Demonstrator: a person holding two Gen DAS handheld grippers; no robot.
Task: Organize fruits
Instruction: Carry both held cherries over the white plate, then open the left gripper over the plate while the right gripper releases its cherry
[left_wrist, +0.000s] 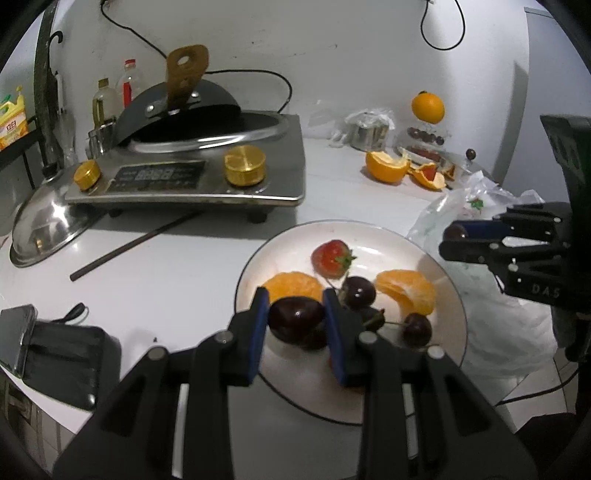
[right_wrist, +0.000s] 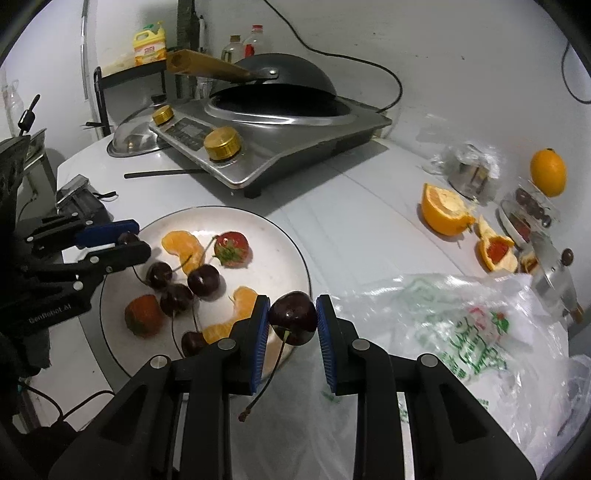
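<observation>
A dark cherry (left_wrist: 295, 319) sits between the blue pads of my left gripper (left_wrist: 295, 300), which is shut on it above the white plate (left_wrist: 369, 226). My right gripper (right_wrist: 292, 301) is shut on another cherry (right_wrist: 293, 318) whose stem hangs down, at the plate's (right_wrist: 275, 267) near right rim. Each gripper appears in the other's view: the right gripper (left_wrist: 447, 242) at the right, the left gripper (right_wrist: 140, 238) at the left. On the plate lie a strawberry (left_wrist: 332, 258), two orange segments (left_wrist: 406, 291), several loose cherries (right_wrist: 203, 282) and a second strawberry (right_wrist: 144, 315).
A crumpled plastic bag (right_wrist: 461, 332) lies right of the plate. Behind it are orange peels (right_wrist: 443, 212), a whole orange (right_wrist: 548, 171) and a clear box of fruit (right_wrist: 528, 206). An induction cooker with a wok (left_wrist: 207, 162), a steel lid (left_wrist: 48, 229), a chopstick (left_wrist: 136, 240) and a black case (left_wrist: 62, 354) fill the left.
</observation>
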